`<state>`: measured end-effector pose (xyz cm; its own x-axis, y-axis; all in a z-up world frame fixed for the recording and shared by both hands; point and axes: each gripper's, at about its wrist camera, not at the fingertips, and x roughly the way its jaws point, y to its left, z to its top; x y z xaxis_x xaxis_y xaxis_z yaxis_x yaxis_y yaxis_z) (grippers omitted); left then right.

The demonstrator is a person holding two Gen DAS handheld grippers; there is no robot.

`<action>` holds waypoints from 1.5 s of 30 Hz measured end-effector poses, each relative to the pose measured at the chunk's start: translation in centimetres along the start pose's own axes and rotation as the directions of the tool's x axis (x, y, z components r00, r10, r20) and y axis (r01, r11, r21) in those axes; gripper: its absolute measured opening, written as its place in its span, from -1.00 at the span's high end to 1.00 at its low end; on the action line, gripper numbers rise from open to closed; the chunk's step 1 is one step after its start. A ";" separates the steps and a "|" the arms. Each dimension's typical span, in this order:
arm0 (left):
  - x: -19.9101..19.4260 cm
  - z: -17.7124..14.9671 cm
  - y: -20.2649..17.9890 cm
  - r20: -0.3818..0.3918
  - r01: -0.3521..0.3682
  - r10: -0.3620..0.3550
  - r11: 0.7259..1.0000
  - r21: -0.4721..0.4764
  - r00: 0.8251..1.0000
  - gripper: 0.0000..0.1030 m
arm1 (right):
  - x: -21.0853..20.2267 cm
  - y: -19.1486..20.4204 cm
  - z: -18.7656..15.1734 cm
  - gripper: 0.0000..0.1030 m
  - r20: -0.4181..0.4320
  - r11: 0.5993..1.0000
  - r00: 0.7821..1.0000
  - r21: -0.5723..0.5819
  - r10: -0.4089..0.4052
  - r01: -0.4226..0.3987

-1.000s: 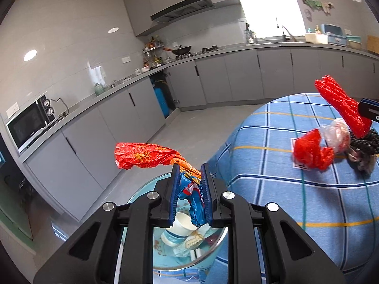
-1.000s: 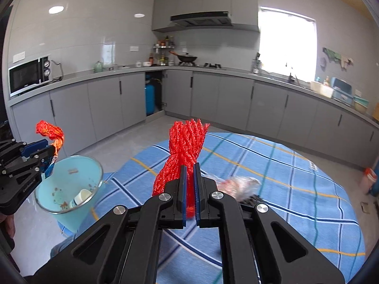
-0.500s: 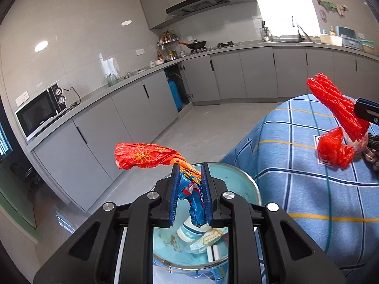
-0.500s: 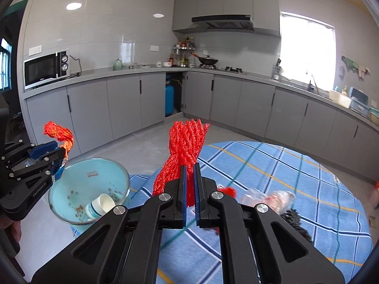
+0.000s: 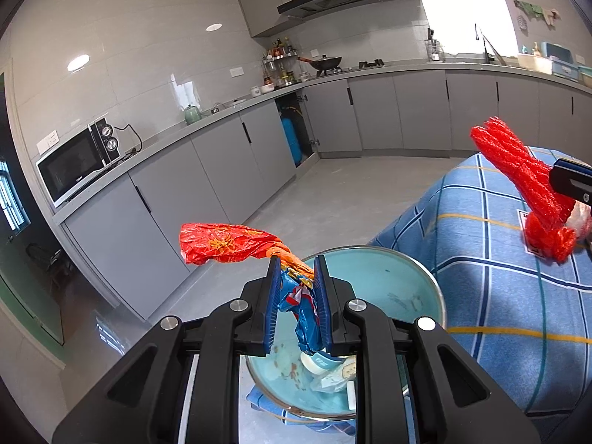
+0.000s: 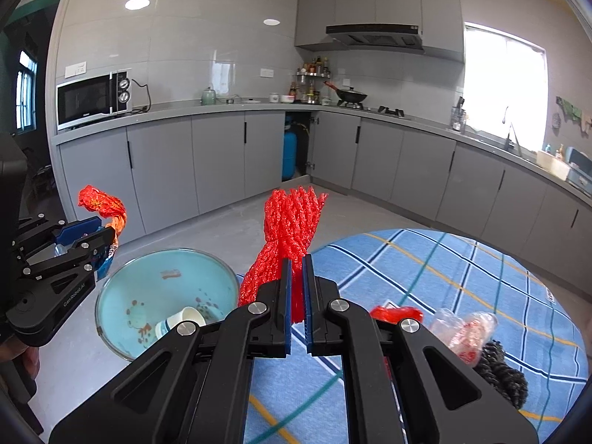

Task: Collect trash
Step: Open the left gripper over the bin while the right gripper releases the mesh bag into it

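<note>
Left gripper (image 5: pixel 296 296): clamped on a crumpled snack wrapper (image 5: pixel 229 242), red/orange w/ blue-white lower part. Red end sticks out up-left of the blue pads; blue end hangs down betw. the fingers, over the bin. In right-wrist view the same gripper (image 6: pixel 101 240) sits at frame left, above the bin's left rim.

Right gripper (image 6: pixel 296 277): pads together on a red mesh net bag (image 6: pixel 290 229), bunched, standing upright above the fingers, with a fold drooping left. In left-wrist view the net bag (image 5: pixel 518 170) shows at far right, tilted, above the surface; only a bit of the gripper body visible there at the frame edge.

Trash bin (image 6: pixel 122 285): round, teal inside, metal rim; stands on the floor just beside the surface edge. Contents: paper cup (image 6: pixel 181 322) w/ blue band, lying on its side, plus pale scraps; stains on the inner wall. Also seen under the left gripper (image 5: pixel 407 285).

Surface (image 6: pixel 462 277): round, covered w/ blue plaid cloth, yellow/green/white lines. On it, near the right gripper: crumpled red plastic bag (image 6: pixel 396 312), clear plastic wrap w/ pinkish content (image 6: pixel 470 331), dark knobbly item (image 6: pixel 499 373), type unclear.

Background: grey kitchen cabinets, microwave (image 6: pixel 94 98), wok on hob (image 6: pixel 349 94), blue cylinder (image 6: pixel 290 153) in an open cabinet bay, bright window.
</note>
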<state>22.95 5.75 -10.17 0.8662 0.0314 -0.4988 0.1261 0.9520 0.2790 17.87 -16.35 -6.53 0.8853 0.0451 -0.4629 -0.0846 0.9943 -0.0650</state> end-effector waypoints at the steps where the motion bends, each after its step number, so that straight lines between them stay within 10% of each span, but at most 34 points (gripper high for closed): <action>1: 0.1 0.0 0.1 -0.001 -0.001 0.001 1.000 -0.002 1.000 0.64 | 0.1 0.3 0.1 0.89 0.000 1.000 1.000 -0.002 0.007 -0.007; 45: 0.5 -0.4 1.3 -0.024 -0.074 0.075 0.997 0.015 0.997 0.63 | 2.7 4.0 -0.4 0.88 -0.036 0.992 0.993 -0.048 0.111 -0.113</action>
<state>23.34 7.17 -10.42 0.8612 0.1098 -0.4963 0.0686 0.9424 0.3274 19.68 -12.25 -8.42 0.8533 0.1519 -0.4988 -0.2058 0.9771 -0.0546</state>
